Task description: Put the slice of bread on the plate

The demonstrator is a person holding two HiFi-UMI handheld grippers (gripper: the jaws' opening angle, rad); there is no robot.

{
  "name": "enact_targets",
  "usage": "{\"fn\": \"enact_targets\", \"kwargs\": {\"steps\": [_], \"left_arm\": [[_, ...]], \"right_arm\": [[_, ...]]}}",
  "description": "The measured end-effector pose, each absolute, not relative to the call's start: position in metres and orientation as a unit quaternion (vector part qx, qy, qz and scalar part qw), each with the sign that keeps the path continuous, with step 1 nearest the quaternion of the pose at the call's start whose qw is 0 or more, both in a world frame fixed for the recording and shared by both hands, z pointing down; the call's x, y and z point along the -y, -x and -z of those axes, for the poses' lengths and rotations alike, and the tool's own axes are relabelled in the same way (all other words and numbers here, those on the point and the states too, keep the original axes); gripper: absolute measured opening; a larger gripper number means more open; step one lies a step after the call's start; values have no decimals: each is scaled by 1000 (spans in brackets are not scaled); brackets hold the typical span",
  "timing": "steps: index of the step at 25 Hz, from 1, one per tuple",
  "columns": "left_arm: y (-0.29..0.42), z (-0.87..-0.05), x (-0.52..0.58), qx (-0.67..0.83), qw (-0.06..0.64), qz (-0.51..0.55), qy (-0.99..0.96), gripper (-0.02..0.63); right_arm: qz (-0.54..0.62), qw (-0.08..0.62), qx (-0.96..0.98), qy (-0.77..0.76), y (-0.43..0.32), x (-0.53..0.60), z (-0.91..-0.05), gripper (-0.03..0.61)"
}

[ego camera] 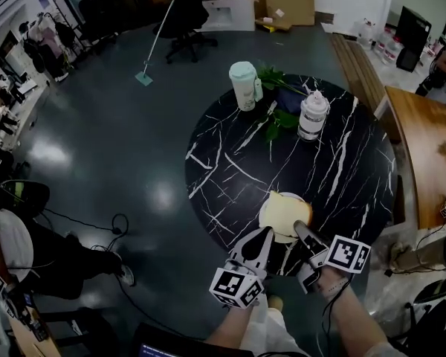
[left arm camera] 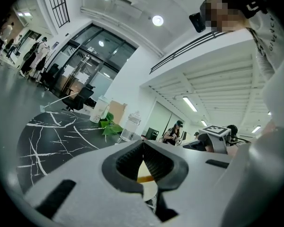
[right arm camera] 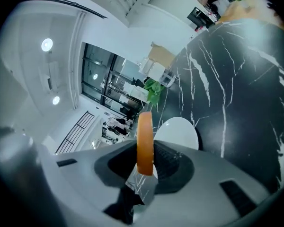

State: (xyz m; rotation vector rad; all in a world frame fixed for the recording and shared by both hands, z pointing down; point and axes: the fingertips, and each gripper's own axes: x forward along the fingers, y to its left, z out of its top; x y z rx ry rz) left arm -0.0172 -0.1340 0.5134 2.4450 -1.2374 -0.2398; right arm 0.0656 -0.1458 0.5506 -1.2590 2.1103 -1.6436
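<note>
At the 6 o'clock edge of the round worktop [ego camera: 334, 162], the right hand-held gripper [ego camera: 300, 229] pinches the slice of bread [ego camera: 285, 213] by its crust. Its jaws are narrowed onto it, so the pale, soft square hangs over the smooth white plate [right arm camera: 179, 129], seemingly ready for lowering. The left hand-held gripper [ego camera: 264, 236] sits at the plate's 8 o'clock, ribbed pads closed on nothing. Farther off on the white-veined black marble, a mint cup [ego camera: 244, 85] at 11 o'clock, leaves [ego camera: 279, 117] and a clear bottle [ego camera: 313, 115] near 12 keep clear.
</note>
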Motion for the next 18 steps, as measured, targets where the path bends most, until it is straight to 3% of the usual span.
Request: {"fn": "enact_targets", "kwargs": {"steps": [11, 18], "left_arm": [[19, -526, 147, 442, 214, 91, -867, 7], [18, -529, 148, 441, 218, 87, -866, 6]], "right_arm": [[583, 82, -674, 446, -70, 161, -583, 89], [524, -28, -702, 481, -72, 161, -591, 104]]}}
